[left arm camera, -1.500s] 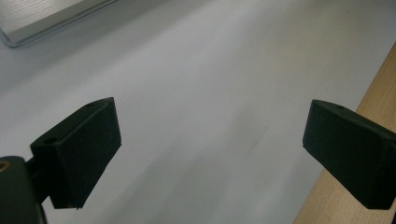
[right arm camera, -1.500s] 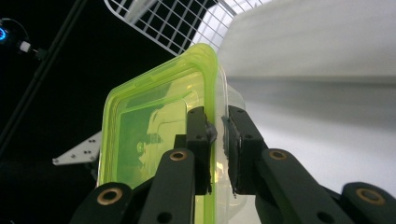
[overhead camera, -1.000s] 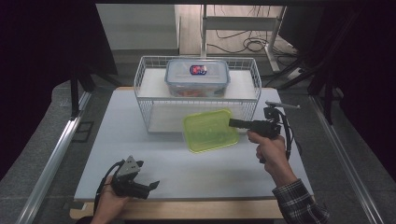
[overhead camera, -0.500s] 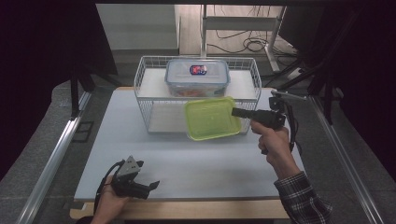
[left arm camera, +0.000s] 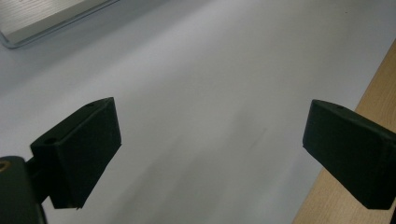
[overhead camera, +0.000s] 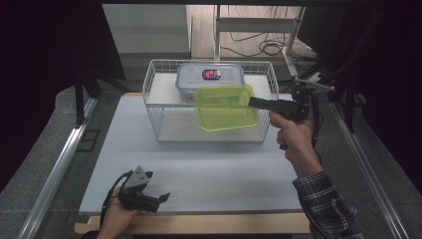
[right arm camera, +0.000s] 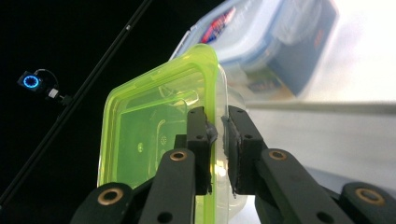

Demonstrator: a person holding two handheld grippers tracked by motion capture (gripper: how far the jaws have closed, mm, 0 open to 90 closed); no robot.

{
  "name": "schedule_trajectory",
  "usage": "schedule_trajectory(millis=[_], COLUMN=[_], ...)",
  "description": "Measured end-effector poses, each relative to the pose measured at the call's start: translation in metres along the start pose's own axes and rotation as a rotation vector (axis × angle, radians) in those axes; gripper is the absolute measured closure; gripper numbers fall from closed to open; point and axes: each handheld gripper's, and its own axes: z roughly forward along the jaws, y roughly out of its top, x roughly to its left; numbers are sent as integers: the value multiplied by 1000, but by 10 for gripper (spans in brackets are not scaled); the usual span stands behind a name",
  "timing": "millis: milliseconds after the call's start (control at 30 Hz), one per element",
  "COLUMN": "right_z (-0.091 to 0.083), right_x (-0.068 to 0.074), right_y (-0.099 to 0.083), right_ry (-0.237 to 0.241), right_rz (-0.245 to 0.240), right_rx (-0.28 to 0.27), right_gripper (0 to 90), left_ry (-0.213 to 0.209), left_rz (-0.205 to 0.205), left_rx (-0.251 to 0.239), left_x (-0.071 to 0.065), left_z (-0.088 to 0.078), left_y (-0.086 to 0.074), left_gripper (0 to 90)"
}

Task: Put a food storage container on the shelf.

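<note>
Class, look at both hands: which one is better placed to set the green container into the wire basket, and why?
The right. The right gripper is shut on the green container, holding it at the wire basket. The left gripper rests open at the table's near edge, far from the basket.

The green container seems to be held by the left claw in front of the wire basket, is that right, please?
Not quite: the right claw holds the green container in front of the wire basket, as the high view shows. The left claw is open, low over the table.
</note>
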Motion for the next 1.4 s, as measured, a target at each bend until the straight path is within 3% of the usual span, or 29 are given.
schedule_trajectory(millis=[333, 733, 1400], right_z=[5, 26, 68], right_x=[20, 37, 36], right_y=[30, 57, 72], right_ry=[-41, -111, -222], right_rz=[-28, -61, -66], right_rx=[-46, -105, -133], right_gripper=[806, 806, 804], left_ry=[-4, -8, -18], left_rz=[-4, -7, -4], left_rx=[-4, -3, -6], left_x=[1, 1, 1], left_z=[-1, -1, -1], left_y=[0, 0, -1], left_gripper=[40, 40, 41])
